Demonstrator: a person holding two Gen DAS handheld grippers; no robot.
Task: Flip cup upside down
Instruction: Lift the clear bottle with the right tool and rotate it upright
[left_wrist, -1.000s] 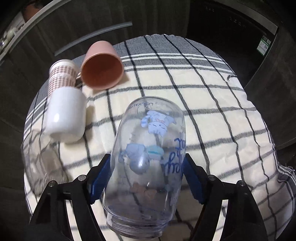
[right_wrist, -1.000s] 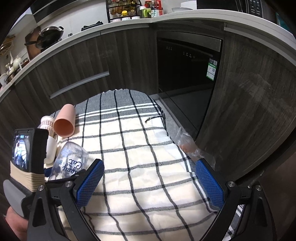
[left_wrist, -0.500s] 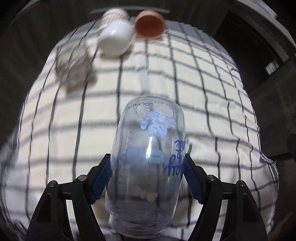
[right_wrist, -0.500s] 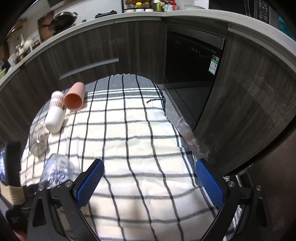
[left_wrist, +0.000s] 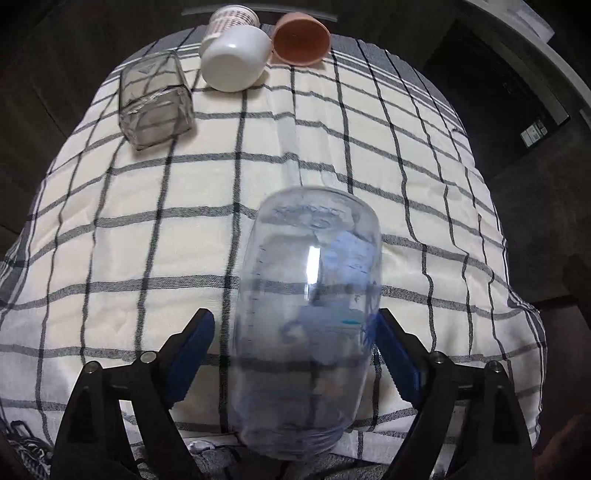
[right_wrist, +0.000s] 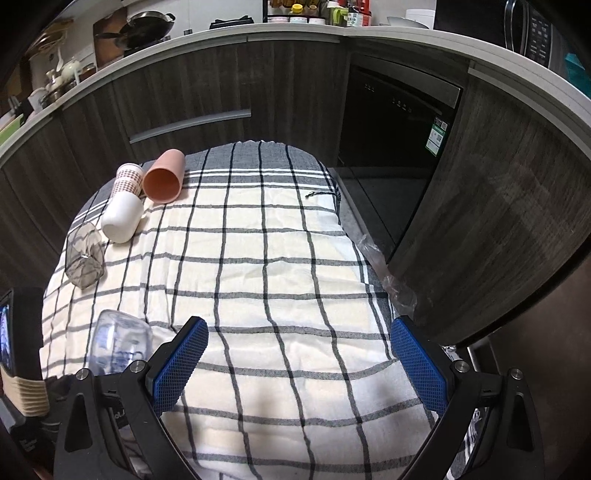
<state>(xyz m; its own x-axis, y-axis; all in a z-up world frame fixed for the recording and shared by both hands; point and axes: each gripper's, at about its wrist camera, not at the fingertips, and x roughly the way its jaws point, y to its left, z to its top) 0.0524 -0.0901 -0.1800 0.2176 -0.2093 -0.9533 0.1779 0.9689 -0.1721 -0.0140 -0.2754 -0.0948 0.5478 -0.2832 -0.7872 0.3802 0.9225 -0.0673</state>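
A clear plastic cup (left_wrist: 306, 317) with blue cartoon print stands bottom-up between the blue pads of my left gripper (left_wrist: 295, 350), near the front edge of the checked cloth (left_wrist: 184, 229). The left pad stands off the cup with a gap showing; the right pad is at its wall. The cup looks motion-blurred. It also shows in the right wrist view (right_wrist: 118, 347) at the lower left. My right gripper (right_wrist: 299, 365) is wide open and empty above the cloth's front right part.
At the cloth's far left lie a grey square glass (left_wrist: 155, 99), a white cup (left_wrist: 236, 59), a patterned paper cup (left_wrist: 229, 18) and a pink cup (left_wrist: 301, 37), all on their sides. Dark kitchen cabinets (right_wrist: 184, 92) and a dishwasher (right_wrist: 399, 122) stand behind.
My left gripper carried the cup back toward the cloth's front edge and its jaws have widened off the cup. The right gripper has pulled back and risen, staying open.
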